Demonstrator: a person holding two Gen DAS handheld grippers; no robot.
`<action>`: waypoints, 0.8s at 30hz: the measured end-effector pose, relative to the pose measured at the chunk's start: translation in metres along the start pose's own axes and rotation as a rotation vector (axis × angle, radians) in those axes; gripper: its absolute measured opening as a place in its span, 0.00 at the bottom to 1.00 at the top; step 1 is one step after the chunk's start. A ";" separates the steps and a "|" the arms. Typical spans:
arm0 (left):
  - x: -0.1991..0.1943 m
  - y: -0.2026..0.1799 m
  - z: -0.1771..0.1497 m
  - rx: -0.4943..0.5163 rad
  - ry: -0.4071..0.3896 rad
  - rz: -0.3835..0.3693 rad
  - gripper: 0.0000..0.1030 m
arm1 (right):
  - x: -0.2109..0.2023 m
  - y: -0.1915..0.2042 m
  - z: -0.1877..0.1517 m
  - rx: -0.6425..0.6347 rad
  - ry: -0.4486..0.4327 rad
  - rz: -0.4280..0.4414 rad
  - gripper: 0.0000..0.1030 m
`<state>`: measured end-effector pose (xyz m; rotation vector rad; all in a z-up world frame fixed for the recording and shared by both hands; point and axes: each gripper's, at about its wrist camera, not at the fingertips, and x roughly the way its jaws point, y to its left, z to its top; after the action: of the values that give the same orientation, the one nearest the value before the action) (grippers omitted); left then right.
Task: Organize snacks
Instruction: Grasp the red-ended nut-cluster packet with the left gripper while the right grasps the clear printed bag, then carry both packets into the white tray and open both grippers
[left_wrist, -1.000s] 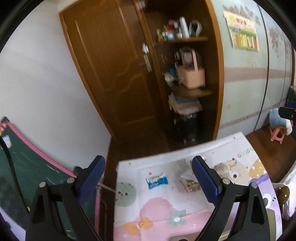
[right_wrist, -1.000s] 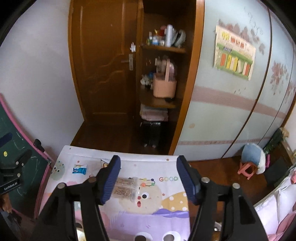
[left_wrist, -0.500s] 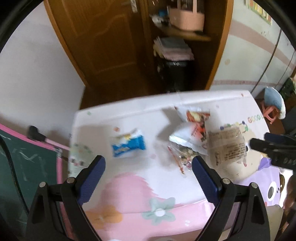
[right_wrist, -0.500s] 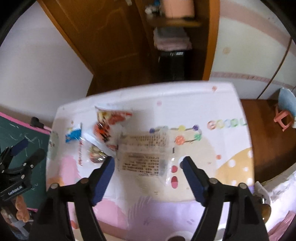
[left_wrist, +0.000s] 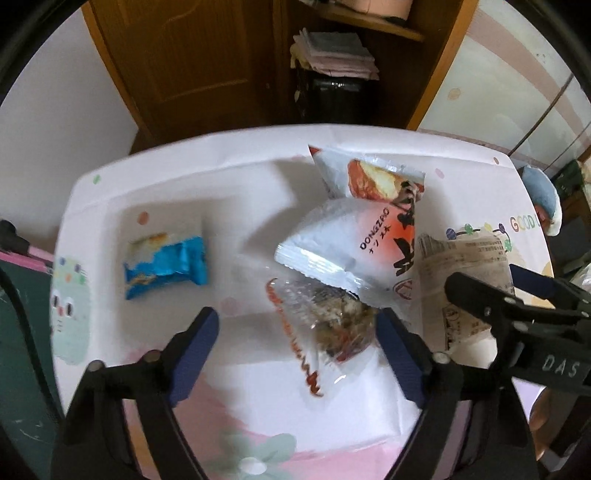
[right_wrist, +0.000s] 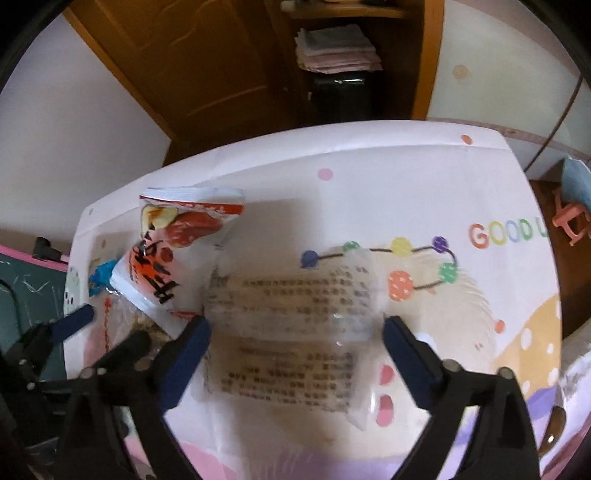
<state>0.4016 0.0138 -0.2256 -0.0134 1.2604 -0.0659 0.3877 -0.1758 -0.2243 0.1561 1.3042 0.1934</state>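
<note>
Two legible prints, DONGZAO bag (left_wrist: 354, 236) (cloth (right_wrist: 406, 177): GOOD)

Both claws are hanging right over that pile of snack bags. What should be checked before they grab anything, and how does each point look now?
1. Right gripper lined up: ok, its jaws straddle the clear printed packet and are opening.
2. Left gripper lined up: ok, over the clear mixed-snack bag, jaws closing, pads not pressing yet.
3. Mixed-snack bag free to lift: not ok, the white and orange bag overlaps its top.
4. Grippers clear of each other: cannot tell, they are close side by side.
5. Blue packet out of the way: ok, it lies apart.
</note>
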 end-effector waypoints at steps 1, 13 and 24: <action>0.004 0.000 0.000 -0.005 0.005 -0.022 0.79 | 0.002 -0.001 0.000 0.000 0.003 -0.001 0.98; 0.022 -0.025 -0.004 0.060 -0.002 -0.097 0.38 | 0.006 0.001 -0.002 -0.009 0.113 -0.038 0.79; -0.016 -0.010 -0.030 0.053 -0.012 -0.069 0.32 | -0.017 -0.004 -0.029 -0.055 0.141 -0.080 0.68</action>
<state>0.3680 0.0053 -0.2195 -0.0118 1.2460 -0.1585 0.3552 -0.1835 -0.2168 0.0435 1.4416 0.1743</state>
